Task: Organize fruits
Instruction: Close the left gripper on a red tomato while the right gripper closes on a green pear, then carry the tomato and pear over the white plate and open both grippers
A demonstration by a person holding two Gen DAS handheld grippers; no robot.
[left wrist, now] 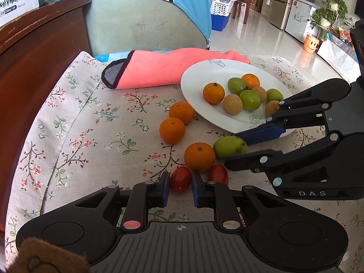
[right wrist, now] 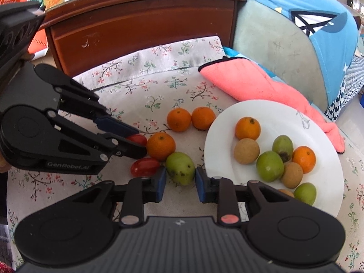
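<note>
Two grips set: left gripper [left wrist: 180,187] clamped on tomato [left wrist: 180,179]; right gripper [right wrist: 180,183] clamped on green fruit [right wrist: 180,168], both on cloth [left wrist: 91,125] beside plate [left wrist: 193,84]; next: lift, carry to plate.

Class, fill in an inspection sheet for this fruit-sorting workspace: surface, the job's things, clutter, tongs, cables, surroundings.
Surface: floral tablecloth, flat.
Job's things: white plate holding two oranges, three green fruits and some brown fruits; on the cloth beside it three oranges, one green fruit and two cherry tomatoes.
Clutter: pink towel behind the plate.
Tongs: left tongs shut on one cherry tomato; right tongs shut on the green fruit.
Cables: nothing seen.
Surroundings: wooden headboard, blue cushion, potted plant on a tiled floor.
</note>
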